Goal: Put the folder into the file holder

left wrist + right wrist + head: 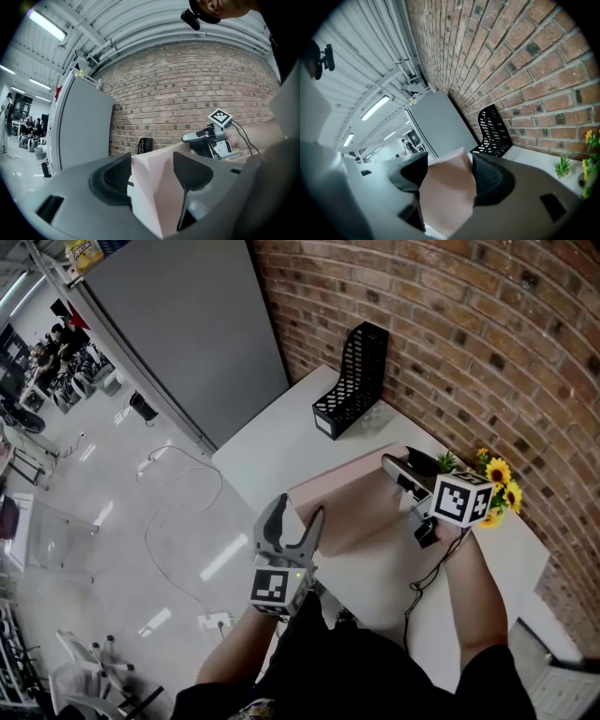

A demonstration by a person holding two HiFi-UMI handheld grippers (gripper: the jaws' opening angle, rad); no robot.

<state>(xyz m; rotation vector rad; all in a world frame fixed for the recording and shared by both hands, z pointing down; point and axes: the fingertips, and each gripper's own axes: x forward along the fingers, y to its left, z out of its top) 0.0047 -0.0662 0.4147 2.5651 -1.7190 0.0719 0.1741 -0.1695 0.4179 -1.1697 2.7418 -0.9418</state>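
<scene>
My left gripper [152, 174] has its jaws closed on one corner of the pink folder [154, 201], and the sheet fills the gap between both pads. The jaws of my right gripper [447, 177] stand wide, yet the folder fills their gap too and touches both pads, so I judge it is gripped there also. The folder spans between my two grippers and seems raised a little above the white table [272, 442]. The black mesh file holder [351, 381] stands farther ahead by the brick wall [450, 334], well apart from the folder. To do this step well, I should hold both grips firm, turn the folder on its edge, and line that edge up with the holder's open top.
</scene>
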